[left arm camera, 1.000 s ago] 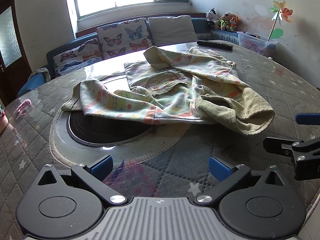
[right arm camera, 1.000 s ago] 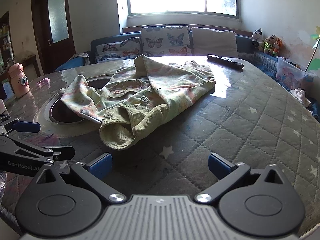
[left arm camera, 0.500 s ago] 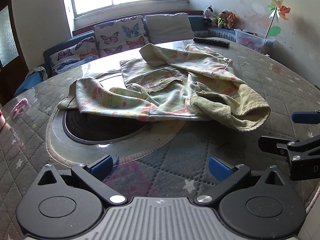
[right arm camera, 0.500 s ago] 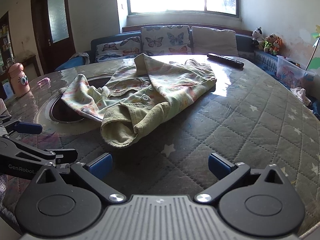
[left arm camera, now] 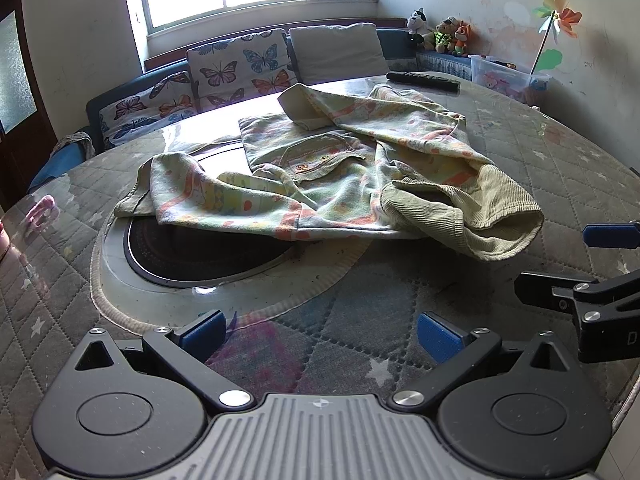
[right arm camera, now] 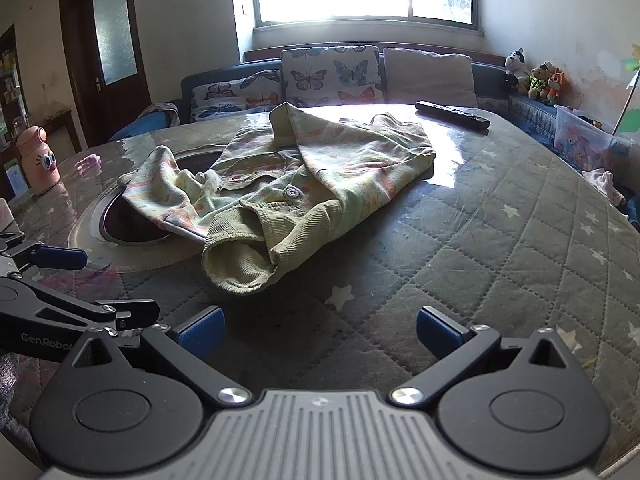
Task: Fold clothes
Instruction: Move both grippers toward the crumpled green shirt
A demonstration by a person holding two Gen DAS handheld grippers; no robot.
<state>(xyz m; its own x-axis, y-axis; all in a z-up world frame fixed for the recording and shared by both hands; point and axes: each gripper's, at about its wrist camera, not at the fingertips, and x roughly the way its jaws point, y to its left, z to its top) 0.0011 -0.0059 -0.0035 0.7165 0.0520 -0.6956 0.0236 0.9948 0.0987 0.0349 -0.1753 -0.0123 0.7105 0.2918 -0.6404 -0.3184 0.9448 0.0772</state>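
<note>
A crumpled pale green patterned garment (left arm camera: 344, 172) with ribbed green cuffs lies in a heap on the round quilted table (left arm camera: 560, 168); it also shows in the right wrist view (right arm camera: 288, 184). Part of it hangs over a round dark burner recess (left arm camera: 200, 252). My left gripper (left arm camera: 320, 334) is open and empty, near the table's front edge, short of the garment. My right gripper (right arm camera: 318, 332) is open and empty, just short of the ribbed cuff (right arm camera: 240, 256). Each gripper shows at the side of the other's view.
A black remote control (left arm camera: 424, 81) lies at the table's far edge. A pink bottle (right arm camera: 38, 160) stands at the far left. A sofa with butterfly cushions (left arm camera: 236, 68) runs behind the table. A plastic toy box (left arm camera: 508, 80) and plush toys sit at the right wall.
Both grippers have moved slightly forward toward the garment. Both stay open. The garment has not moved.
</note>
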